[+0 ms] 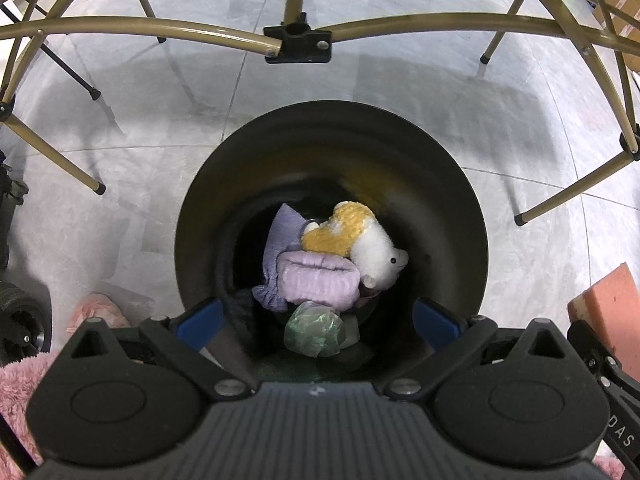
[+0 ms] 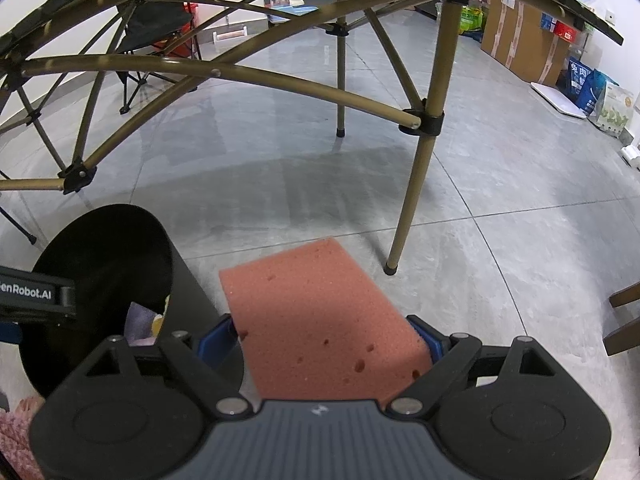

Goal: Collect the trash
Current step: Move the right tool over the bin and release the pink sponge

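Observation:
A black trash bin (image 1: 452, 216) stands on the floor under me. Inside lie a white and yellow plush toy (image 1: 360, 240), purple cloths (image 1: 316, 280) and a crumpled green plastic wrapper (image 1: 316, 328). My left gripper (image 1: 320, 316) is open and empty right above the bin's mouth. My right gripper (image 2: 328, 340) is shut on an orange-pink sponge (image 2: 316, 312), held above the floor just right of the bin (image 2: 100, 248). The sponge also shows at the right edge of the left wrist view (image 1: 608, 304).
Gold folding-table legs and braces (image 2: 416, 184) stand over and around the bin. Pink fluffy fabric (image 1: 16, 392) lies at lower left, beside a black wheel (image 1: 20, 320). Cardboard boxes and bags (image 2: 520, 40) line the far right wall. A wooden piece (image 2: 624, 320) sits at right.

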### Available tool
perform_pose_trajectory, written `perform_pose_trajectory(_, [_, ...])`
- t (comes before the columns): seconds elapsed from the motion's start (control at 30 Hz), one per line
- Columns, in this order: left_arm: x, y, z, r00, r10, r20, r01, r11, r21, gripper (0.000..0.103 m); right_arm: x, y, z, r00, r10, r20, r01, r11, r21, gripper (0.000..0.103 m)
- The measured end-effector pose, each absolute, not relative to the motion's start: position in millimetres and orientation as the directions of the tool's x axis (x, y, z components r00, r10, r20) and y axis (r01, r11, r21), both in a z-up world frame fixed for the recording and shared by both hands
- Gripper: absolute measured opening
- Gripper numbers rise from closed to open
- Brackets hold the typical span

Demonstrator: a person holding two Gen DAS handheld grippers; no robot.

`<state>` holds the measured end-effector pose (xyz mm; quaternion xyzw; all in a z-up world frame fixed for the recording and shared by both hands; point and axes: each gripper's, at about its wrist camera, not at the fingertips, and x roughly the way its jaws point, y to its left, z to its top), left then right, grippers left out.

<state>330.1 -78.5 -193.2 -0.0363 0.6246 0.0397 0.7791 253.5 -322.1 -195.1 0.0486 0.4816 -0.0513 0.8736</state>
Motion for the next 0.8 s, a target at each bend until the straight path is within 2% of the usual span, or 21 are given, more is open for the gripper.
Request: perform_pose_trajectory(0.8, [299, 14, -180, 0.249, 0.026, -0.968, -0.233, 0.972, -0.034, 0.103, 273, -228, -174, 0.565, 0.017, -0.825, -0.026, 1.000, 0.003, 0.089])
